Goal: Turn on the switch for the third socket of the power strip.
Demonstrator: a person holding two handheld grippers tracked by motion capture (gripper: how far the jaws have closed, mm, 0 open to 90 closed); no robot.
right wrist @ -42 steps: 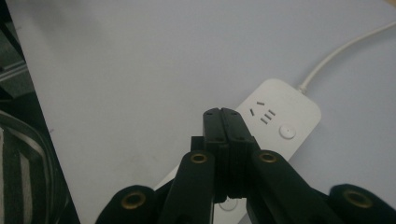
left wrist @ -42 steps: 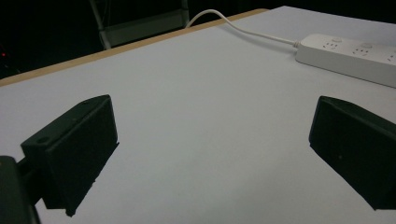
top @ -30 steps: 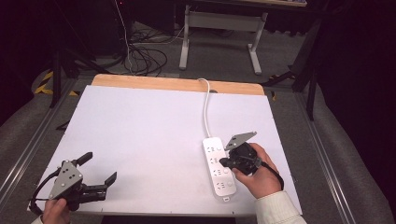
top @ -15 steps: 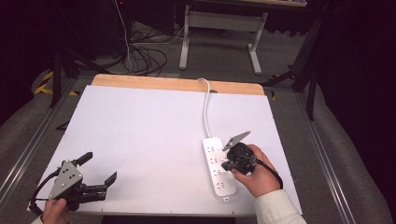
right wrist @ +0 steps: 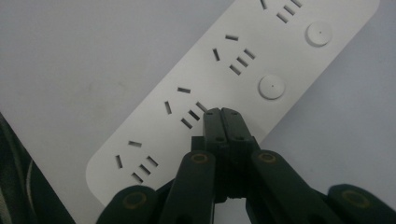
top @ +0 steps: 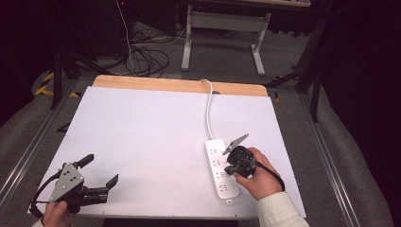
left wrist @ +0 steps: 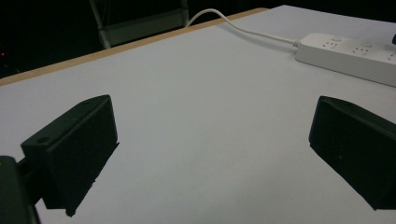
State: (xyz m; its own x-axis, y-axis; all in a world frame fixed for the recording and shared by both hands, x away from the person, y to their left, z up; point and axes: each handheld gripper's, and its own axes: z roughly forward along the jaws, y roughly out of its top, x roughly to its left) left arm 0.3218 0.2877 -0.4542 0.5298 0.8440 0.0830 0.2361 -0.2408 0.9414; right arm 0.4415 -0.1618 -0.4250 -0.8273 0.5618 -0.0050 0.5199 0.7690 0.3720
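A white power strip (top: 220,170) lies on the white table at the right, its cord (top: 208,111) running to the far edge. My right gripper (top: 230,163) hovers right over the strip, jaws pressed together with nothing between them. In the right gripper view the closed tips (right wrist: 221,113) sit above the strip (right wrist: 219,88), close to a round white button (right wrist: 272,87). My left gripper (top: 100,171) rests at the table's near left corner, jaws wide apart and empty. The left gripper view shows the strip (left wrist: 355,53) far off to the right.
The white tabletop (top: 151,137) has a wooden strip (top: 175,85) along its far edge. Beyond it on the floor stand a metal table frame (top: 222,28) and loose black cables (top: 146,56). Grey rails run along both sides.
The right gripper has tipped down and dropped closer onto the power strip. The left gripper has stayed put.
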